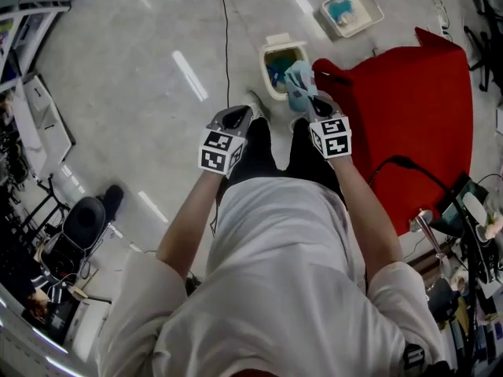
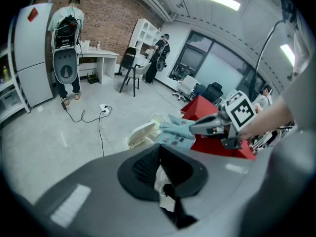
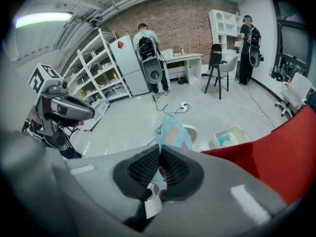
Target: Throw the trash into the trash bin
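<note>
A small white trash bin (image 1: 280, 67) stands on the grey floor just ahead of the person's feet, with blue scraps inside. My right gripper (image 1: 312, 100) is shut on a crumpled light-blue wrapper (image 1: 299, 85), which hangs over the bin's right rim. In the right gripper view the wrapper (image 3: 172, 135) sticks up from between the shut jaws (image 3: 159, 149), hiding most of the bin (image 3: 191, 130). My left gripper (image 1: 236, 118) hovers to the left of the bin with its jaws together and nothing held. From the left gripper view, the wrapper (image 2: 175, 130) sits above the bin (image 2: 142, 133).
A red cloth-covered table (image 1: 409, 116) fills the right side, close to the bin. A white tray (image 1: 351, 10) with something blue lies farther out on the floor. A black cable (image 1: 225, 38) runs across the floor. A black chair (image 1: 82, 222) stands at the left. People (image 3: 150, 58) stand by the far wall.
</note>
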`<state>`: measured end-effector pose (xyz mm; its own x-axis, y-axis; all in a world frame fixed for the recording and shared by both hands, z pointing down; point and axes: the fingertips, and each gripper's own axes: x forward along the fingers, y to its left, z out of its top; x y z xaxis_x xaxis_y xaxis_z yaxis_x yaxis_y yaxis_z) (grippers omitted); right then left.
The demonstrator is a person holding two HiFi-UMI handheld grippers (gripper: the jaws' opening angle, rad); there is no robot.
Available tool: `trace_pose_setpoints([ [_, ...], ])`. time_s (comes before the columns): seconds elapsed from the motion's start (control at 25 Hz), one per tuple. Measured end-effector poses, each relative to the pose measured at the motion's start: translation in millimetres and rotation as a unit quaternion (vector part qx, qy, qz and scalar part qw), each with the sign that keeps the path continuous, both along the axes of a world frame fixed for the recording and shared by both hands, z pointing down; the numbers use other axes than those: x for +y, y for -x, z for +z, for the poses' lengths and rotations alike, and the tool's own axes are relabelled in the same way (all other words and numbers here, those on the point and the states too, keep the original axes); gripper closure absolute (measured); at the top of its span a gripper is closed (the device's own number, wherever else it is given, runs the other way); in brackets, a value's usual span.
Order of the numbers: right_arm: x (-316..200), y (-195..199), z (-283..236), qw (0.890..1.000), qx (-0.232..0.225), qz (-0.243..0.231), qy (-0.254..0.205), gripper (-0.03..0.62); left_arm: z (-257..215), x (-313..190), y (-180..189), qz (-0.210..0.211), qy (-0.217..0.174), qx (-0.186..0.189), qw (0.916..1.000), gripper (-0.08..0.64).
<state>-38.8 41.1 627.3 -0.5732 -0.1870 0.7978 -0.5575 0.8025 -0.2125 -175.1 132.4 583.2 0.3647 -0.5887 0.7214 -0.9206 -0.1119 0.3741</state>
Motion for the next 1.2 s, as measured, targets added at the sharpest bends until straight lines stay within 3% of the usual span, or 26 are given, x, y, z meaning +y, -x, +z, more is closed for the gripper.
trace_pose_setpoints([
  [0.56,-7,34,112,0.999,0.022,0.009,0.048,0.589,58,-12,26,0.005,0.004,-0.028,0.9996,0.555],
  [1.2,-15,26,263,0.993,0.039,0.062,0.094,0.589,157,-14,6,0.037,0.027,-0.022,0.9987,0.555],
])
